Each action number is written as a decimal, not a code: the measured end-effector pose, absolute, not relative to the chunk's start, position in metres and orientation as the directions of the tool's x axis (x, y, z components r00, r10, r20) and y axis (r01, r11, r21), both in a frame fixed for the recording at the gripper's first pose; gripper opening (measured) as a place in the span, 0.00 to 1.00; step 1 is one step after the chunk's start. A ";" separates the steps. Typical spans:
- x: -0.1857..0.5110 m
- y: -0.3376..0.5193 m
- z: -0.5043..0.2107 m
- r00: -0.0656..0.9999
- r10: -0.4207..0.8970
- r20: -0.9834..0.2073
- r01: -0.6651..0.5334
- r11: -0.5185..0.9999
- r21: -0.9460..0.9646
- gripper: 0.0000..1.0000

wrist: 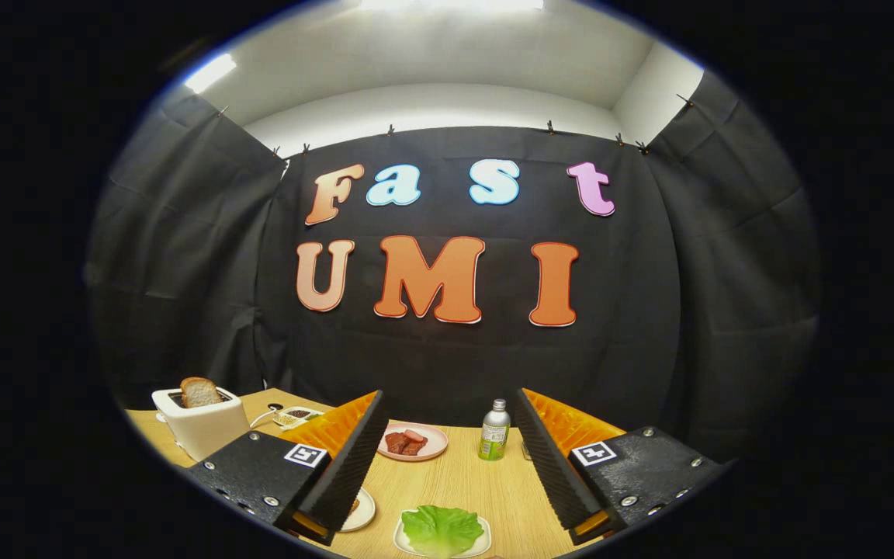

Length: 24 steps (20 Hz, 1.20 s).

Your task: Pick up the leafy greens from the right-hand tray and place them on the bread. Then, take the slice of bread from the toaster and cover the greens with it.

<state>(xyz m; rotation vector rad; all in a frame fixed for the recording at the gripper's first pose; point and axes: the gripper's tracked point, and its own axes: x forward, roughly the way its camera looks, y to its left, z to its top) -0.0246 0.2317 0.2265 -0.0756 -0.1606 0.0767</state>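
Green leafy greens [441, 529] lie between the wide-spread gripper [447, 466] fingers

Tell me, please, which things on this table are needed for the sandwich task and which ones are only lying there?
Needed: leafy greens on their white tray, between the open gripper fingers; bread slice standing in the toaster.

Lying about: pink plate with meat pieces, green bottle, small dish behind the toaster.

- Table [486, 485]: pale wood grain, matt.
- Toaster [202, 423]: smooth white plastic.
- Gripper [447, 458], spread wide: ribbed matt black pads [354, 458].
- Bottle [495, 431]: glossy, metal-looking cap.
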 end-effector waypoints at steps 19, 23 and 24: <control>0.017 0.229 0.037 0.867 0.124 -0.483 -0.176 0.982 -0.065 0.98; 0.021 0.231 -0.006 0.754 0.140 -0.642 -0.186 0.983 -0.004 0.97; 0.021 0.233 -0.016 0.726 0.142 -0.673 -0.194 0.981 -0.002 0.97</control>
